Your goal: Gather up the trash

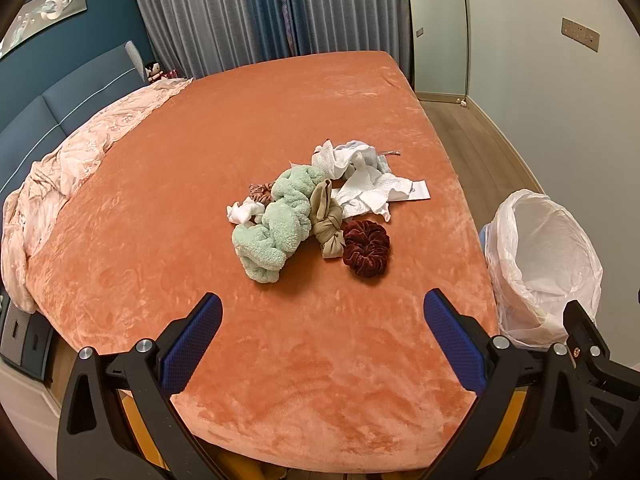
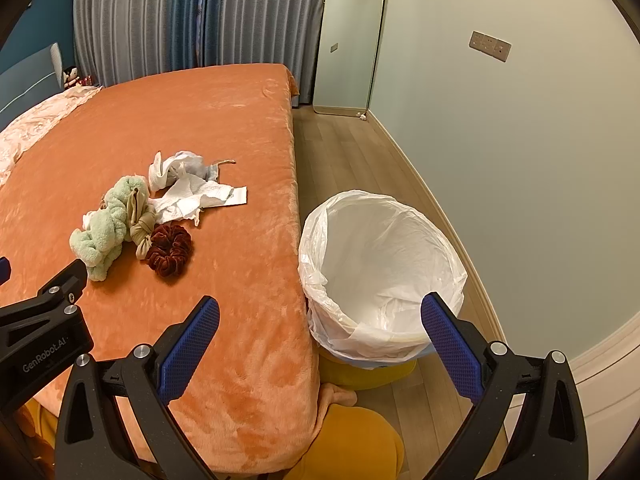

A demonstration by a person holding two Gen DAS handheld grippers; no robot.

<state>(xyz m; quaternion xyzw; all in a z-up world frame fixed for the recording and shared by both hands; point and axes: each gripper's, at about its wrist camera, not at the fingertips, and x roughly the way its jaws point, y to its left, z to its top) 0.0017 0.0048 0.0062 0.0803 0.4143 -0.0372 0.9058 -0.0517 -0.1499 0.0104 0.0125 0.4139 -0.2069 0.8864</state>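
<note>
A heap lies mid-bed on the orange blanket (image 1: pixel 280 120): crumpled white paper towels (image 1: pixel 368 188) with a paper slip (image 1: pixel 416 191), a mint fluffy headband (image 1: pixel 276 224), a knotted beige band (image 1: pixel 327 224), a dark red velvet scrunchie (image 1: pixel 366 249), a pink scrunchie (image 1: pixel 261 193) and a small white one (image 1: pixel 242 213). My left gripper (image 1: pixel 322 312) hovers open over the near blanket, short of the heap. My right gripper (image 2: pixel 320 314) is open above the bed edge and the bin (image 2: pixel 384 272), which is lined with a white bag. The towels (image 2: pixel 192 196) and scrunchie (image 2: pixel 168 250) also show in the right wrist view.
A pink quilt (image 1: pixel 72 184) is bunched along the blue headboard at the left. Grey curtains (image 1: pixel 248 12) hang behind the bed. Wood floor (image 2: pixel 360 160) runs between the bed and the pale wall, with a tall mirror (image 2: pixel 348 40) at the far end. Yellow cloth (image 2: pixel 352 440) shows below.
</note>
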